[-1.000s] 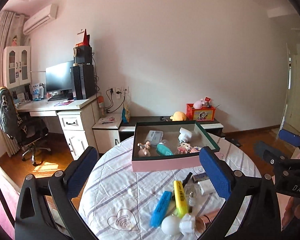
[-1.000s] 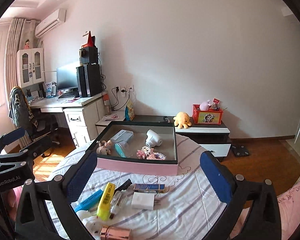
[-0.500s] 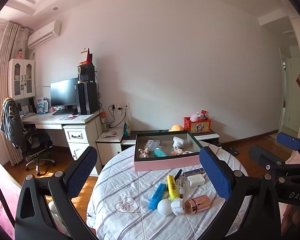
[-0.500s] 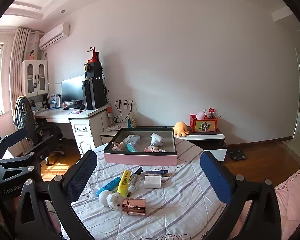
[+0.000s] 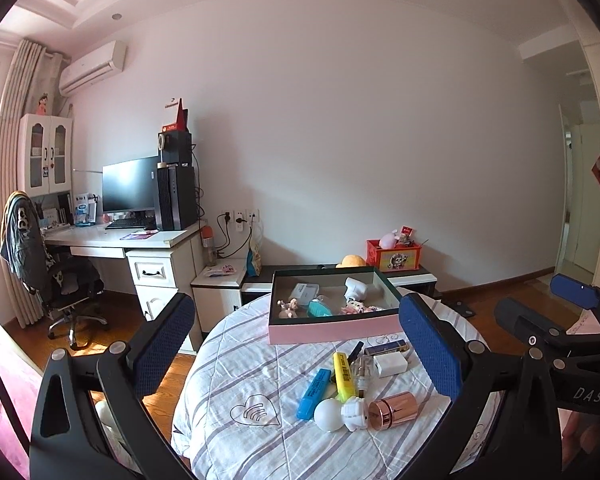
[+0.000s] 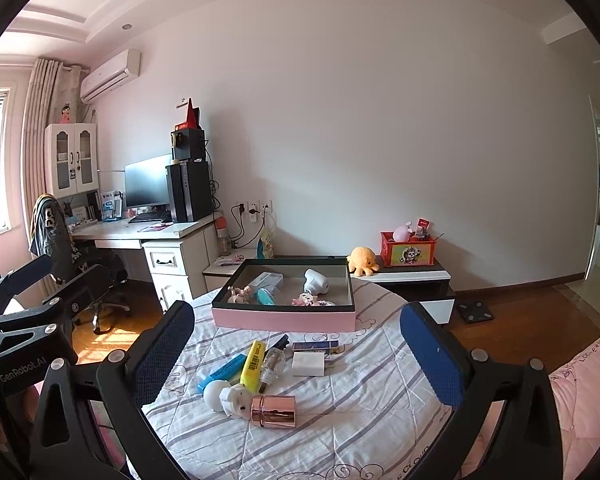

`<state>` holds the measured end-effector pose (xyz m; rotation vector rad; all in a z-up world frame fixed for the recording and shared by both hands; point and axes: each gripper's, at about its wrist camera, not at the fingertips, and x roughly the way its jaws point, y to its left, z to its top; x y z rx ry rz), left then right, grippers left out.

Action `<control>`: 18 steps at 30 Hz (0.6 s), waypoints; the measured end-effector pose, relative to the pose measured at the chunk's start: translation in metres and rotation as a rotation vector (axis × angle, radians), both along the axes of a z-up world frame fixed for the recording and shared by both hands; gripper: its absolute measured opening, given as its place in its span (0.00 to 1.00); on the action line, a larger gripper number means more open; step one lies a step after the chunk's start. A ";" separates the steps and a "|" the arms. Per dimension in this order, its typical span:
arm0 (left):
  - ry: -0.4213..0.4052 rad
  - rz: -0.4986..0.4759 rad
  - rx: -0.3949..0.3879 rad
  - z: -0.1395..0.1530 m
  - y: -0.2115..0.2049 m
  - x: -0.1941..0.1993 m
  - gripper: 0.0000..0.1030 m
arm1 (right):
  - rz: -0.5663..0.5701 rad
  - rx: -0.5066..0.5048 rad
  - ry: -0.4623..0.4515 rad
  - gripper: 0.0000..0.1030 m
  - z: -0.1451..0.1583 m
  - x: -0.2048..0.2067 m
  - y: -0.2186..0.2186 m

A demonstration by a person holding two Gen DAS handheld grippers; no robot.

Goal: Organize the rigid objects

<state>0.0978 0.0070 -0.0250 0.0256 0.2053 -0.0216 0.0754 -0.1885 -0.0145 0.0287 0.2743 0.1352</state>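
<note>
A pink open box with several small items inside stands at the far side of a round table. Loose items lie in front of it: a yellow highlighter, a blue highlighter, a white charger, a rose-gold cylinder, a white round toy. My left gripper and right gripper are both open and empty, held back above the table's near side.
The table wears a striped white cloth. A desk with a monitor and an office chair stand at the left. A low cabinet with a red box stands behind the table. Wooden floor lies at the right.
Both grippers have pulled back and up from the table. The box and loose items look smaller and farther; more wall and ceiling show. Jaws stay open.
</note>
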 end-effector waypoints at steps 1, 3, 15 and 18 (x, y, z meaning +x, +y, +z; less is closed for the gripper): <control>0.005 0.000 0.000 -0.001 0.000 0.002 1.00 | 0.000 0.001 0.004 1.00 -0.001 0.001 0.000; 0.013 -0.004 0.002 -0.004 -0.001 0.004 1.00 | -0.001 0.003 0.012 1.00 -0.003 0.002 -0.001; 0.127 -0.010 0.017 -0.034 -0.002 0.041 1.00 | -0.021 0.016 0.091 1.00 -0.030 0.028 -0.014; 0.200 0.008 0.004 -0.051 0.004 0.060 1.00 | -0.040 0.022 0.128 1.00 -0.041 0.041 -0.022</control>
